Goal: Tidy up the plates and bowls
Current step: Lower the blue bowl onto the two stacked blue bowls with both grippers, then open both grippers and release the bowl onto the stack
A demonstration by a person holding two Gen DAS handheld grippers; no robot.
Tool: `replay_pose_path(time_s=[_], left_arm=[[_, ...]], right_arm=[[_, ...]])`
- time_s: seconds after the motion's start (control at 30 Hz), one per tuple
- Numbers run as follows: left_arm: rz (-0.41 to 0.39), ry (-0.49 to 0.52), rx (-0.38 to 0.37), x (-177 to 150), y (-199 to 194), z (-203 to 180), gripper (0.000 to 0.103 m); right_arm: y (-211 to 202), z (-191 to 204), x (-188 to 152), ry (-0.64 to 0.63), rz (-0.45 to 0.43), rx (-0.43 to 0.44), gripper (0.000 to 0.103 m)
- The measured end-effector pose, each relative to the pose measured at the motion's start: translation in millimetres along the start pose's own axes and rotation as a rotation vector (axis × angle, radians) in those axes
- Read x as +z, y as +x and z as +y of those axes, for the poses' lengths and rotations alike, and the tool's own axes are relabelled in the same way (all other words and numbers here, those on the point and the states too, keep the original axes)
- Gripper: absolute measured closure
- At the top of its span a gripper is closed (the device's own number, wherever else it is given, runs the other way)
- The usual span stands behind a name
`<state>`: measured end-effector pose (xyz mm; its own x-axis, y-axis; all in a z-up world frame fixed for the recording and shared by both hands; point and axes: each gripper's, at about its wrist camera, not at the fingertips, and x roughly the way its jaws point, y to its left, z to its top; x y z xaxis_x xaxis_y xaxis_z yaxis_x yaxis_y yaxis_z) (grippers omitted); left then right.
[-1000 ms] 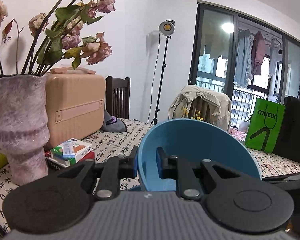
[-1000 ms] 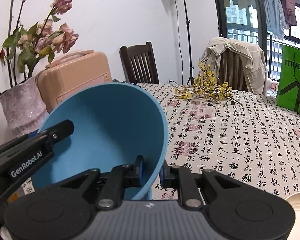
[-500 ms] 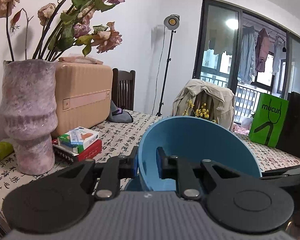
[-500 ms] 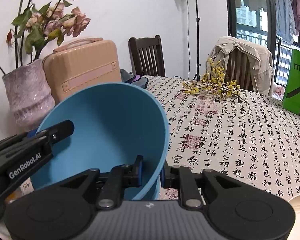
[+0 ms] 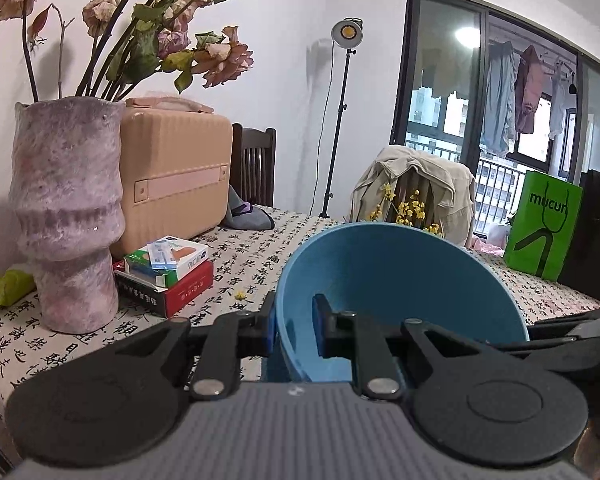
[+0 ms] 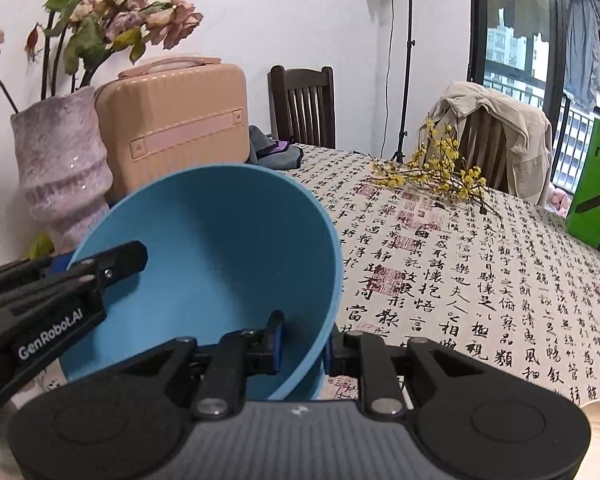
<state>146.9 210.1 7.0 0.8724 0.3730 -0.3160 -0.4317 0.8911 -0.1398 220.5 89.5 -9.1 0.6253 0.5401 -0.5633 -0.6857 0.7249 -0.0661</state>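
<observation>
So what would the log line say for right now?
left gripper: shut on blue bowl | right gripper: shut on blue bowl | bowl: tilted

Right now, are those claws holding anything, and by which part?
Both hold the blue bowl by its rim: left claw on one side, right claw opposite.

I am looking at my left gripper and right gripper: both are showing matte black linkage arms with silver pivot screws, round black discs at each side, a ribbed grey housing and blue finger pads. White "GenRobot.AI" lettering is showing on one arm.
</observation>
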Motion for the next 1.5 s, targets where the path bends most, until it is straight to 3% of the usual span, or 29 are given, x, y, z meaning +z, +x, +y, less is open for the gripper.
replay_pose_path(time_s=[0.63, 0.9, 1.5], left_arm=[[0.047, -0.011, 0.009, -12.9, 3.7, 6.9, 0.086], [0.050, -0.013, 0.006, -12.4, 4.4, 8.2, 0.089], [0.039, -0.046, -0.011, -10.5, 4.5, 13.8, 0.087]], right_arm=[[3.6, 26.2, -12.5, -0.184, -0.039, -0.120, 0.078], [11.0, 29.8, -15.9, -0.204, -0.025, -0.146, 0.075], [-5.5, -22.7, -10.2, 0.081, -0.050, 0.093, 0.073]])
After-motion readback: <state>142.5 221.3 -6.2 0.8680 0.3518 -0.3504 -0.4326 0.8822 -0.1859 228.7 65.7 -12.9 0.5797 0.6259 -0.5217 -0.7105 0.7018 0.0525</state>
